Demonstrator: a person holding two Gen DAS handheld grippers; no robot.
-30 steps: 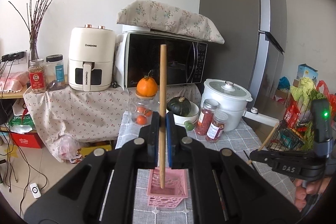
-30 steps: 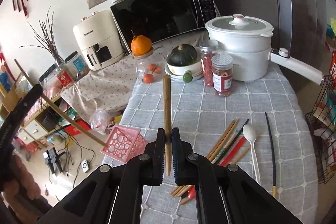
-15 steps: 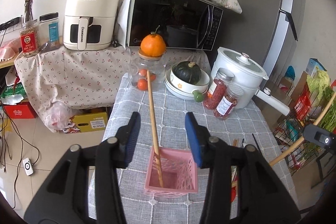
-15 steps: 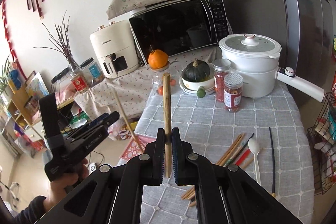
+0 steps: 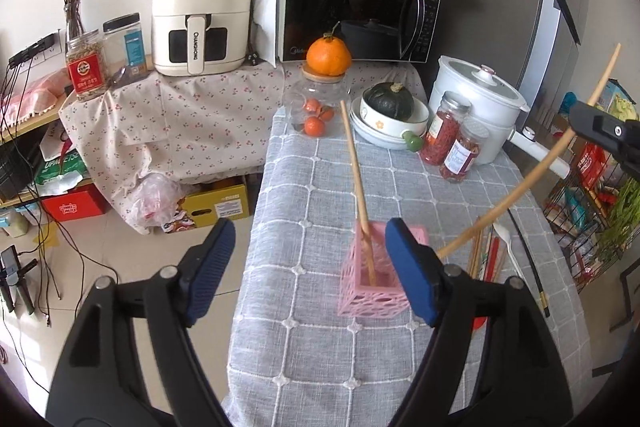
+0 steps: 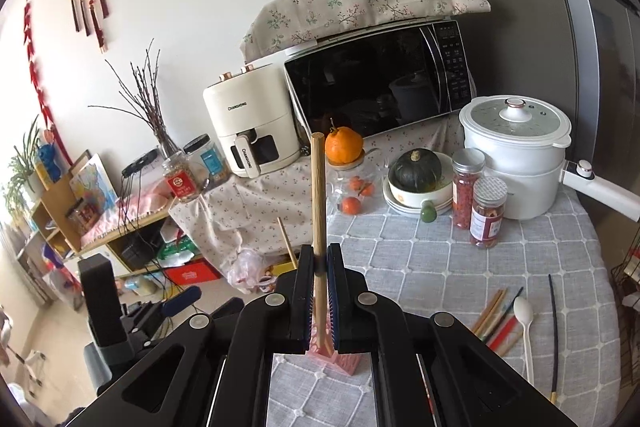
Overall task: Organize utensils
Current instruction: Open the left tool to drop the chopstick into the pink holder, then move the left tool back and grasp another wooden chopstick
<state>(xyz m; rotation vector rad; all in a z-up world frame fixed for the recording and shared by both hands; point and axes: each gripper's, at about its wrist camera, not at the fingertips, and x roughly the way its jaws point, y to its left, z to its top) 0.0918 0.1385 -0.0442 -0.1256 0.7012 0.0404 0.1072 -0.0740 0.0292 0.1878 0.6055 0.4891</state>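
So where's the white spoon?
In the right wrist view, the white spoon lies flat on the grey checked tablecloth, on the right side. It is between the bundle of chopsticks and a long black chopstick.

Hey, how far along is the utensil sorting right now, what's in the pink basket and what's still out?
Done: one wooden chopstick stands leaning in the pink lattice basket; the left gripper is open. In hand: the right gripper is shut on a second wooden chopstick above the basket. Left: the loose chopsticks, white plastic spoon and long black chopstick on the grey checked tablecloth.
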